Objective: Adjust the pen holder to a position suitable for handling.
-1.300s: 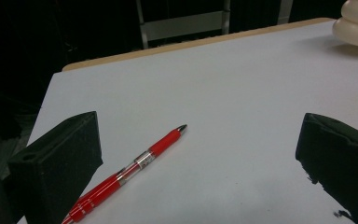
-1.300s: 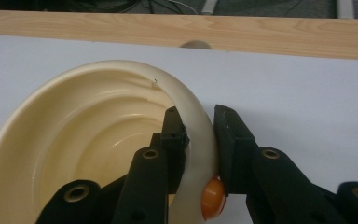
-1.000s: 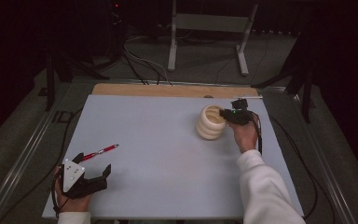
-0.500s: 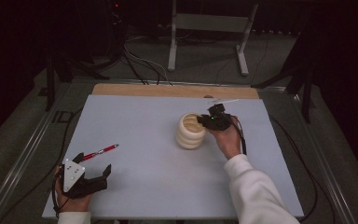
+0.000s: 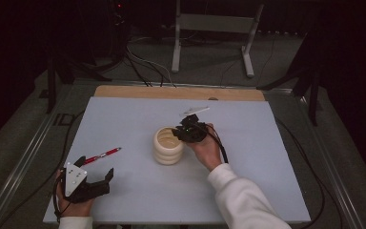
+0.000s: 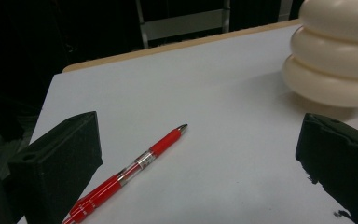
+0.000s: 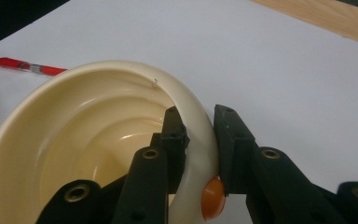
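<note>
A cream ribbed cup stands near the middle of the white table. My right gripper is shut on the cup's rim, one jaw inside and one outside. A red pen lies on the table to the cup's left. My left gripper rests open at the front left corner, just short of the pen, which lies between its jaws in the left gripper view. The cup also appears at the upper right of that view.
A wooden strip runs along the table's far edge. A white slip lies behind the right gripper. Beyond the table are a metal stand and cables on the floor.
My right gripper has dragged the cup leftward and toward the front, from the right back part of the table to its middle. The left gripper and the pen have stayed put.
</note>
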The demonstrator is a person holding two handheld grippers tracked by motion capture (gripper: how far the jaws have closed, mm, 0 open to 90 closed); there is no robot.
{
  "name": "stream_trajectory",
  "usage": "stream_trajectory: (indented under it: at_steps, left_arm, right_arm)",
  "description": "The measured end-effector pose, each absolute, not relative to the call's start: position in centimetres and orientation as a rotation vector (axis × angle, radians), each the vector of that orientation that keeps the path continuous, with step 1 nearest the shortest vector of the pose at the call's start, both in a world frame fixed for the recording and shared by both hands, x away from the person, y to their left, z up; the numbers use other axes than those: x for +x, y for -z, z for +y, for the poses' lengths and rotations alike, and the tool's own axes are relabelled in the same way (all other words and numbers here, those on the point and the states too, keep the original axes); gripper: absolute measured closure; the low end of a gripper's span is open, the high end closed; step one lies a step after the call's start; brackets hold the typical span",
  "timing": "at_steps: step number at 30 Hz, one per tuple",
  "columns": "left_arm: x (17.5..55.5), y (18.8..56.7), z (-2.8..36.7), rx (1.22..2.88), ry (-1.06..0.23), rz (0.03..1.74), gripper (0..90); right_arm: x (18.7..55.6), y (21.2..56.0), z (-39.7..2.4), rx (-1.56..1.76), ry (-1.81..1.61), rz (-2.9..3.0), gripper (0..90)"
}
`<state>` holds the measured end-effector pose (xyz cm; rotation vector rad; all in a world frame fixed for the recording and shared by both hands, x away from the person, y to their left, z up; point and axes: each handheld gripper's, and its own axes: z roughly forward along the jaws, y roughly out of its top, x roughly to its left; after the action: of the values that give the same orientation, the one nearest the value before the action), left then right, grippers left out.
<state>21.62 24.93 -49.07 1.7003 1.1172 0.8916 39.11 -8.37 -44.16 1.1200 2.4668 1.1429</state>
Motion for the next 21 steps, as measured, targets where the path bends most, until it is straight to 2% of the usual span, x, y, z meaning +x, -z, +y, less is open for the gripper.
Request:
stream_trajectory:
  at_steps: [9, 10, 14, 17, 21]
  left_arm:
    - [21.6, 49.1, 25.0, 1.702, -0.892, 1.12, 0.8]
    - [21.6, 49.1, 25.0, 1.702, -0.892, 1.121, 0.8]
    - [21.6, 49.1, 25.0, 1.702, -0.894, 1.12, 0.8]
    - [21.6, 49.1, 25.0, 1.702, -0.896, 1.124, 0.8]
    - [21.7, 49.1, 24.9, 1.709, -0.896, 1.124, 0.8]
  right_arm:
    - [39.2, 45.7, -6.1, 1.094, -1.092, 2.482, 74.3]
    - [39.5, 45.9, -6.4, 1.132, -1.164, 2.463, 64.8]
    - [39.4, 45.5, -6.7, 1.118, -1.189, 2.409, 40.9]
    - [38.9, 45.3, -7.2, 1.082, -1.155, 2.359, 28.7]
    - [38.7, 45.2, -8.4, 1.079, -1.241, 2.365, 21.0]
